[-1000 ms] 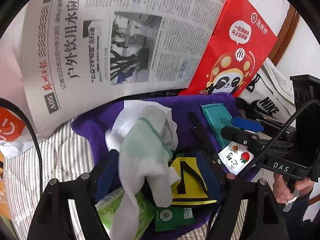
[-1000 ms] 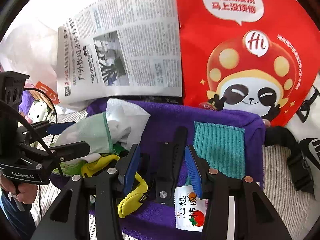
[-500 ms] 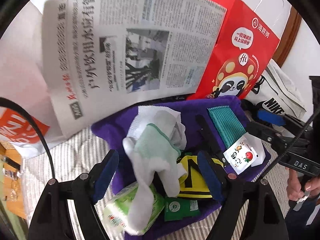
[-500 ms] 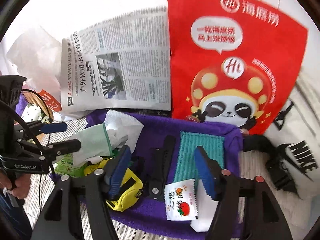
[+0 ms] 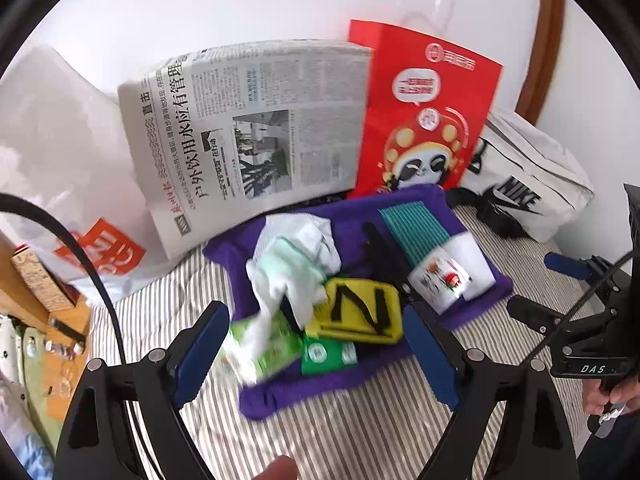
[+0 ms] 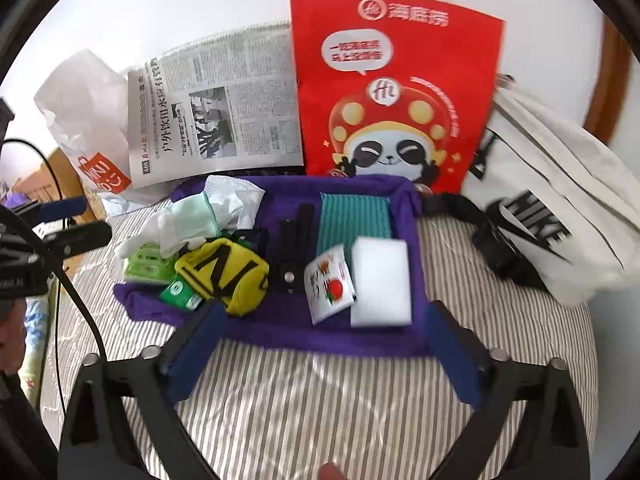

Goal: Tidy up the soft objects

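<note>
Soft things: a white glove [image 5: 288,276], a yellow pouch [image 6: 224,274] and a white sponge [image 6: 382,282] are laid on the purple towel [image 6: 352,338].
Left gripper [image 5: 316,354]: jaws are being opened, nothing is held.
Right gripper [image 6: 320,354]: jaws are being opened, nothing is held.
Far: a newspaper [image 6: 216,108] and a red bag [image 6: 400,84] are leaned on the wall.

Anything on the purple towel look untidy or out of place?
Yes. The white glove lies crumpled over the green tissue pack, which overhangs the purple towel's left edge; the teal cloth and white sponge lie flat.
</note>
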Demonstrator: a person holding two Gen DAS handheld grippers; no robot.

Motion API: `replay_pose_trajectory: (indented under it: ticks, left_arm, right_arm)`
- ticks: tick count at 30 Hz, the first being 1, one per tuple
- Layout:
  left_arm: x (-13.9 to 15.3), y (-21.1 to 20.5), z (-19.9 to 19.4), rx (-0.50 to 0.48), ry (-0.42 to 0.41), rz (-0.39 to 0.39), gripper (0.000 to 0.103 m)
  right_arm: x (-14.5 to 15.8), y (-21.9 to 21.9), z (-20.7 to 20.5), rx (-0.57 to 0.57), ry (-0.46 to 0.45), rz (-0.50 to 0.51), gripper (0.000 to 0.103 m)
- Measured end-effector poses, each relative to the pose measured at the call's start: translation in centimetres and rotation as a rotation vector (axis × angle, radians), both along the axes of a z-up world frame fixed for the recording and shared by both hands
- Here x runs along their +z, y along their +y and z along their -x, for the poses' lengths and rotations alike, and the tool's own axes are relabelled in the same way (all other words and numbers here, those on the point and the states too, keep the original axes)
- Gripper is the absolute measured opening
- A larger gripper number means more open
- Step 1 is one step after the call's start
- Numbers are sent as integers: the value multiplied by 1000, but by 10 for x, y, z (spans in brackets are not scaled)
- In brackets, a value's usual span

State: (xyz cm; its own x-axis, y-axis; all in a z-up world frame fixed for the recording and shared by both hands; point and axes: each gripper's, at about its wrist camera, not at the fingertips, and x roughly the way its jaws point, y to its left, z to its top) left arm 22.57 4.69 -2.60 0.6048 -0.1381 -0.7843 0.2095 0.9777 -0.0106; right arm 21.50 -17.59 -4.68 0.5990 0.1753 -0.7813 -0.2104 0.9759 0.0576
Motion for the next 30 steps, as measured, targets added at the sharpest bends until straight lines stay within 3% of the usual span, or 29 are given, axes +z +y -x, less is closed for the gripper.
replay_pose_trajectory:
  ticks: [6, 14, 21, 30]
  left_arm:
    - [6, -12, 52, 26, 0, 21, 88]
    - [6, -27, 115, 112, -18, 10, 88]
    - [6, -33, 144, 177, -65, -33, 88]
    - [4, -35, 168, 205, -78, 12, 88]
  right_arm:
    - [6, -7, 42, -44, -14, -6, 103]
    - [15, -1, 100, -6, -38, -16, 103]
    - [15, -9, 126, -27, -36, -6, 103]
    - [16, -12, 143, -33, -48, 15, 103]
